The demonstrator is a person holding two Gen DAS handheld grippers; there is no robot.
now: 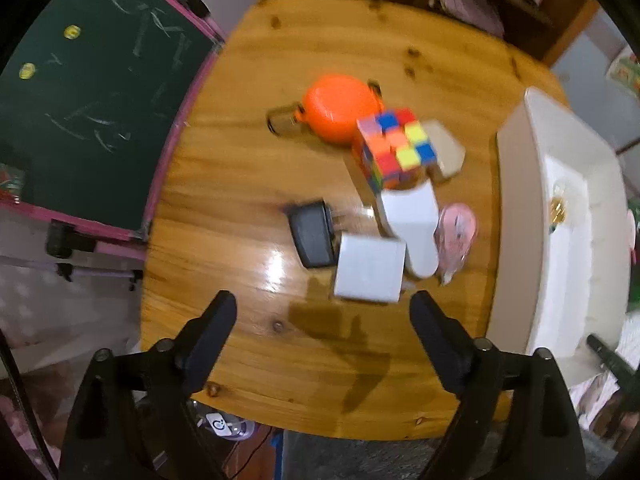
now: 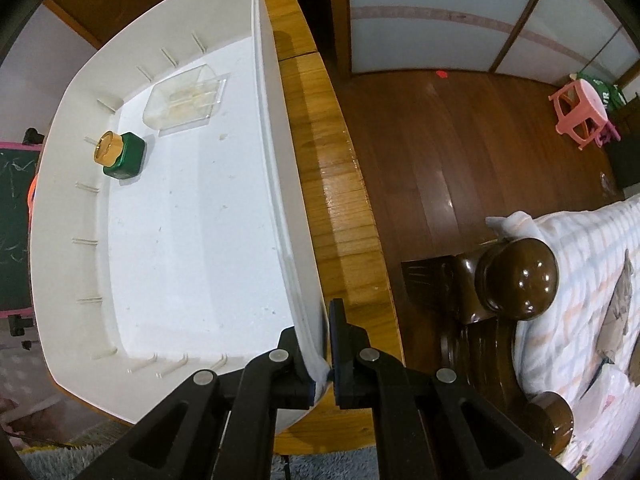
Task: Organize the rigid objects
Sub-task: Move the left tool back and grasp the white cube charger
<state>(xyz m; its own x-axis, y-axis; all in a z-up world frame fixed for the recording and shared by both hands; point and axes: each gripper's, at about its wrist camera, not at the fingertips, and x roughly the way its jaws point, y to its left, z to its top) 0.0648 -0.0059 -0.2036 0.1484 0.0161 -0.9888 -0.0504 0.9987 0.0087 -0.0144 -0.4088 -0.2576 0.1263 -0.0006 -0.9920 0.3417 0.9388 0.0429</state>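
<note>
Now the left claw point(image 1: 323, 320) hangs spread and empty over the desk point(image 1: 248, 184), the white box point(image 1: 370, 274) lying just ahead between its tips, while the right claw point(image 2: 329, 344) pinches the white bin point(image 2: 192, 208) wall.

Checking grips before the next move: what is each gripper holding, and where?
Right gripper: white bin, by its near rim. Left gripper: nothing, jaws open.

the right hand-held gripper point(image 2: 325, 354) pinches the near wall of a white bin point(image 2: 288, 216) on the tabletop point(image 2: 344, 200); inside lie a green jar point(image 2: 125, 156) and clear box point(image 2: 184, 100).
</note>
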